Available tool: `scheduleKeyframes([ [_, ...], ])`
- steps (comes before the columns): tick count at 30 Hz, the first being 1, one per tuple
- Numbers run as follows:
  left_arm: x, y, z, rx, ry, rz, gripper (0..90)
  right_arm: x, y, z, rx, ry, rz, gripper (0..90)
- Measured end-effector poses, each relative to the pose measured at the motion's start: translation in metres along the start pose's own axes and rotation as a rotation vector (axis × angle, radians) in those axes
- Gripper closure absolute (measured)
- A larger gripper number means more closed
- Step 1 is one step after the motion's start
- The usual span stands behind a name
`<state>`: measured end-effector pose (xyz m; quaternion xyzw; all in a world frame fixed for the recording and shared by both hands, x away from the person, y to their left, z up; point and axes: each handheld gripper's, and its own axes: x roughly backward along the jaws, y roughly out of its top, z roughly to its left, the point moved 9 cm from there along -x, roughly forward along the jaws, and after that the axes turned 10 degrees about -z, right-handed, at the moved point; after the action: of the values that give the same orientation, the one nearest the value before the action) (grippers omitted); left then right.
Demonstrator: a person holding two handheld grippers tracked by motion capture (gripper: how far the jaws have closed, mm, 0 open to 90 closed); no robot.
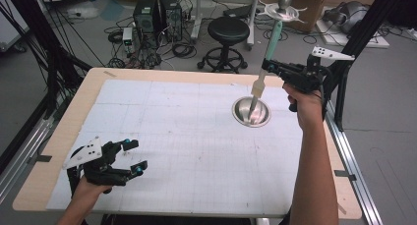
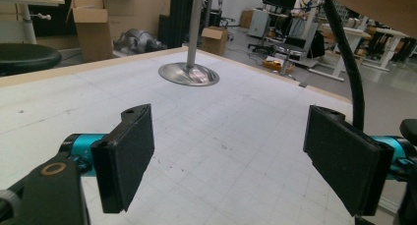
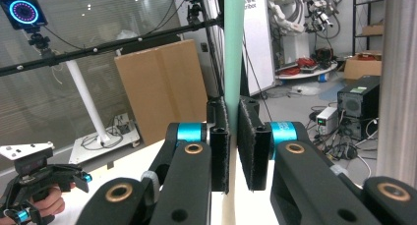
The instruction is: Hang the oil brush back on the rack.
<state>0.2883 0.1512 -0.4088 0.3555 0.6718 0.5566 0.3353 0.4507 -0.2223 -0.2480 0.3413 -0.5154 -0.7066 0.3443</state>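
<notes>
High view: the right gripper (image 1: 269,66), raised above the far right part of the table (image 1: 59,136), is clenched on the mint-green handle of a kitchen brush (image 1: 268,53). The brush hangs nearly upright, and its pale head reaches down into a shallow steel bowl (image 1: 240,112), which rests on the white gridded mat (image 1: 196,151) right of centre toward the far edge. The left gripper (image 1: 134,156) hovers low over the near left corner of the mat, well apart from the bowl, jaws spread and holding nothing.

Left gripper view: both black pads (image 2: 125,158) stand wide apart above the mat, with the bowl (image 2: 172,75) ahead.

Right gripper view: the pads (image 3: 221,144) press on either side of the green handle (image 3: 233,53); the other gripper (image 3: 34,178) shows at lower left. A black stool (image 1: 227,31) stands on the floor beyond the table.
</notes>
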Motion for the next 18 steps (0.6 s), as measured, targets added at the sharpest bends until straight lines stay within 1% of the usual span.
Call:
scheduleKeyframes([
  [6,0.0002,-0.0001,0.0002,0.0,-0.002,0.001,19.8,0.0001,-0.0005,-0.0028,-0.006,-0.01,0.001,84.1],
  [12,0.0,-0.0003,0.0002,0.004,-0.003,0.002,19.8,-0.0005,-0.0018,-0.0073,-0.012,-0.03,-0.001,84.1],
  [15,0.0001,-0.0002,0.0003,0.005,-0.002,0.001,19.8,-0.001,-0.0036,-0.0091,-0.007,-0.043,0.009,83.5],
  [16,0.0003,-0.0002,0.0005,0.005,-0.002,0.002,19.8,-0.0011,-0.0036,-0.0088,-0.004,-0.046,0.007,82.5],
  [17,0.0003,-0.0001,0.0007,0.005,-0.002,0.002,19.8,-0.0014,-0.0031,-0.0078,-0.003,-0.048,0.006,76.1],
  [18,0.0001,-0.0002,0.001,0.004,-0.001,0.001,19.8,-0.0015,-0.0029,-0.0079,-0.004,-0.061,0.007,70.9],
])
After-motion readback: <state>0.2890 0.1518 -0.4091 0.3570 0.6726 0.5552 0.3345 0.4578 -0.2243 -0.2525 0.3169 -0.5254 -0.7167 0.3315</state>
